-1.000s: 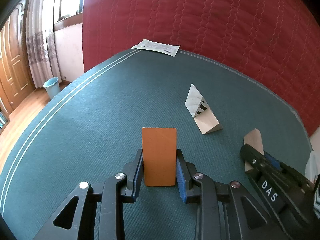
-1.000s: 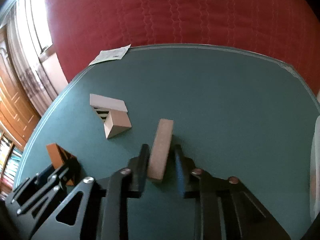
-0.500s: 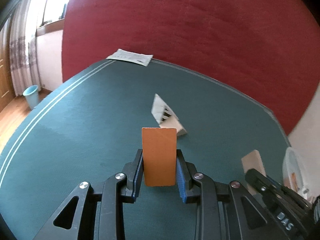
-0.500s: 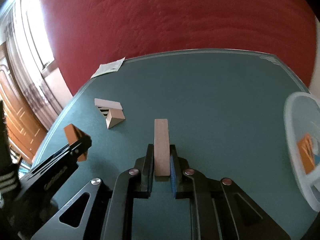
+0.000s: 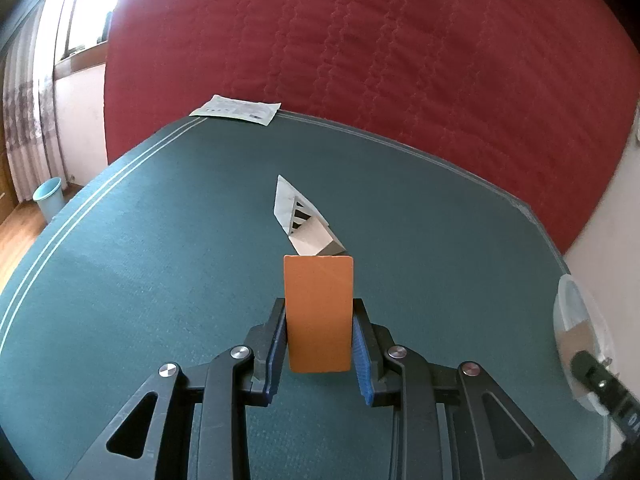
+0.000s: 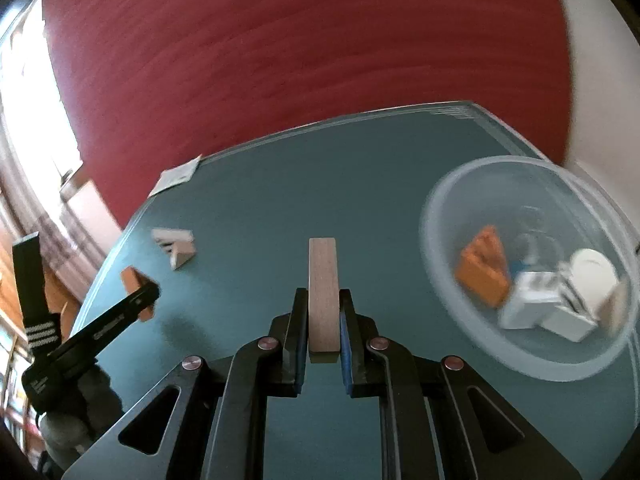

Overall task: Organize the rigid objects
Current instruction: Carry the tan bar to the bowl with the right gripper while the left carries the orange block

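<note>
Right wrist view, table point(image 6: 248, 216): green felt surface carrying everything; its far edge runs along a red quilted backdrop point(image 6: 304, 60).
Bowl point(image 6: 452, 208): clear plastic, near the table's right edge; it already holds an orange piece and some white ones, so it looks like the collecting place for the blocks.
Right gripper point(image 6: 323, 322): jaws closed tight on the tan block point(image 6: 322, 280), which is lifted off the table, left of the bowl and short of its rim.
Tan block axis: long axis runs away from the camera along the jaws, narrow face up, pinched across its thin sides, likely so it can drop end-first into the bowl.
Left gripper point(image 5: 320, 330): jaws clamped on the orange block point(image 5: 319, 312), held above the table's near-middle area.
Orange block axis: broad face toward the camera, long axis pointing forward, gripped across its width, probably waiting its turn for the bowl.
Loose pieces point(image 5: 304, 220): a white wedge and a tan wedge touching each other mid-table, not yet collected.
Paper point(image 5: 236, 109): flat at the far left corner, well apart from the blocks.
</note>
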`<state>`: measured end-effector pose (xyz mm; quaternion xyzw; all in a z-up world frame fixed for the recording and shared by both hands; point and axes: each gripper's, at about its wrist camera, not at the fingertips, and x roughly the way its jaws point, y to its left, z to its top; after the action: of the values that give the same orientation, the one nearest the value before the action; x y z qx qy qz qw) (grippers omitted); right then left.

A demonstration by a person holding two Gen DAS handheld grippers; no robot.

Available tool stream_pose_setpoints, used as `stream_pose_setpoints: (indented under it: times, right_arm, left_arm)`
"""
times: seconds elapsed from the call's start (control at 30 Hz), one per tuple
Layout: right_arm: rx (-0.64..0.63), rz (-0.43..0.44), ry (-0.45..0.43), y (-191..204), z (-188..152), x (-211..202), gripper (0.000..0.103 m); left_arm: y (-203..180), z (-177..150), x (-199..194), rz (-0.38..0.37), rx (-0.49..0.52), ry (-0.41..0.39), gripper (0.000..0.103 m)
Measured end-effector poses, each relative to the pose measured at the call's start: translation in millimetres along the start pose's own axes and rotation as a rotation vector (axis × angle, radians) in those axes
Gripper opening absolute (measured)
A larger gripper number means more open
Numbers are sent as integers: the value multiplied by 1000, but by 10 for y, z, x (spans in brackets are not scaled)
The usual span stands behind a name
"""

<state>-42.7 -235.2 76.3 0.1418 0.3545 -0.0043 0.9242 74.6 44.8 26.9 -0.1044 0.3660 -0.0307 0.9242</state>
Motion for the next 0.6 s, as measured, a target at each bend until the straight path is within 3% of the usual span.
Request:
stream_pose_setpoints:
  times: [0.6]
  right_arm:
    - [134,-138,-106,-744,274,-212,14]
  left_arm:
    - [-147,-86,11,9,82,-4,31]
